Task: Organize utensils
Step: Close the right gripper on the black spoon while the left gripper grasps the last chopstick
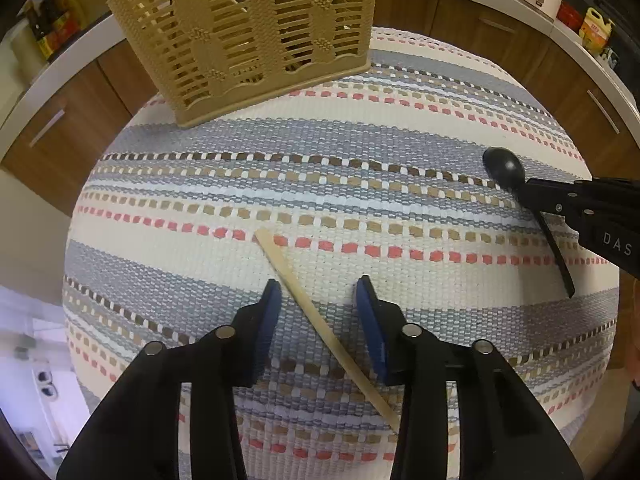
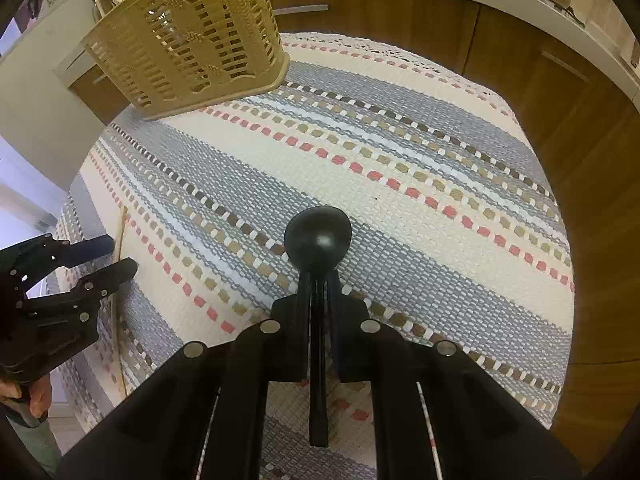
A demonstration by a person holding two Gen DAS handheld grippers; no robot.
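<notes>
A pale wooden chopstick (image 1: 320, 324) lies diagonally on the striped cloth. My left gripper (image 1: 318, 292) is open, its blue-padded fingers on either side of the chopstick and just above it. My right gripper (image 2: 319, 280) is shut on the neck of a black spoon (image 2: 318, 236), bowl pointing forward, held above the cloth. The spoon (image 1: 505, 171) and right gripper (image 1: 532, 196) also show at the right of the left wrist view. A tan slotted utensil basket (image 1: 248, 36) stands at the far left end of the table; it also shows in the right wrist view (image 2: 192, 36).
The table is covered by a woven cloth (image 1: 360, 152) striped in grey, cream, red and brown. Wooden cabinets (image 2: 560, 120) with a white counter curve behind the table. Bottles (image 1: 596, 30) stand on the counter. The left gripper (image 2: 116, 256) and chopstick (image 2: 120, 236) show at the left of the right wrist view.
</notes>
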